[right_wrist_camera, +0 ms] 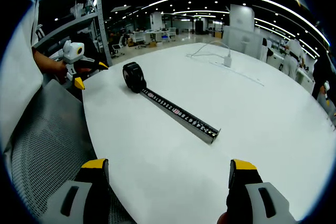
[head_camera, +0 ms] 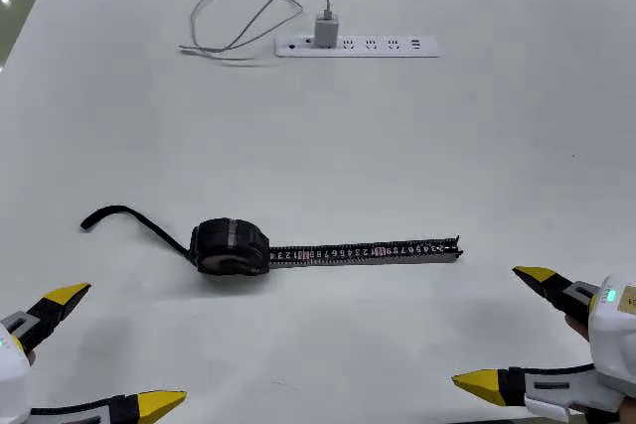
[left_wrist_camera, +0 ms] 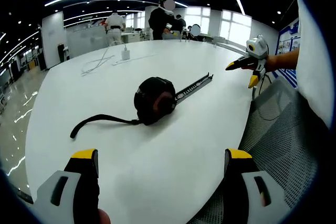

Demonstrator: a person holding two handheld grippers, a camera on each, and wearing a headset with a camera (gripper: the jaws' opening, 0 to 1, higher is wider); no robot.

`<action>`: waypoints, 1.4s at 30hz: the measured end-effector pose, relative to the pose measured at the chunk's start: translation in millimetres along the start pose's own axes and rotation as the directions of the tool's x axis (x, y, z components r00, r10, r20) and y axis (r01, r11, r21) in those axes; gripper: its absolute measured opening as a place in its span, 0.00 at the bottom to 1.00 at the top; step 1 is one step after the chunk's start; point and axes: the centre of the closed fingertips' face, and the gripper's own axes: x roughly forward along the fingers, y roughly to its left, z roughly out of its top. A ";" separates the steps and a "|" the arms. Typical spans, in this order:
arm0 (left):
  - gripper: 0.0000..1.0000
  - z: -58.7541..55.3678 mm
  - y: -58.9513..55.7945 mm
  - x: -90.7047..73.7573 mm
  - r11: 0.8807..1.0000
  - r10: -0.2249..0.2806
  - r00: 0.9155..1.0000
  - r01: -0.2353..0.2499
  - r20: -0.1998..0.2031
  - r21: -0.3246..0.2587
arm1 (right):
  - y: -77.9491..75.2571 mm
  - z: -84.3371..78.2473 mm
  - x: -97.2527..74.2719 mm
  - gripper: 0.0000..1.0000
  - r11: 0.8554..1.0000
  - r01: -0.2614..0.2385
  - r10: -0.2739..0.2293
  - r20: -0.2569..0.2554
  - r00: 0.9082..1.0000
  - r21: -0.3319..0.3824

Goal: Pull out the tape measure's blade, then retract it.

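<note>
A black tape measure (head_camera: 230, 246) lies on the white table, its blade (head_camera: 368, 252) pulled out to the right and its black wrist strap (head_camera: 127, 217) trailing left. The case (left_wrist_camera: 154, 99) and blade (left_wrist_camera: 193, 85) sit ahead of my left gripper (left_wrist_camera: 163, 157), which is open and empty near the table's front edge. In the head view the left gripper (head_camera: 111, 350) is at the bottom left. My right gripper (head_camera: 507, 330) is open at the bottom right, short of the blade's hooked tip (head_camera: 456, 248). The blade (right_wrist_camera: 181, 116) and case (right_wrist_camera: 134, 76) lie before the right gripper (right_wrist_camera: 169, 169).
A white power strip (head_camera: 356, 45) with a plugged-in charger (head_camera: 326, 27) and looped white cable (head_camera: 243, 22) lies at the far side of the table. A grey mesh chair (left_wrist_camera: 281, 129) stands by the table's near edge. People stand in the background.
</note>
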 end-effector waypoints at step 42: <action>0.97 12.4 -10.6 9.0 0.999 -0.004 1.000 0.005 0.023 -0.052 | 0.7 -7.7 1.9 0.94 1.000 -0.005 0.004 -0.040 0.999 -0.013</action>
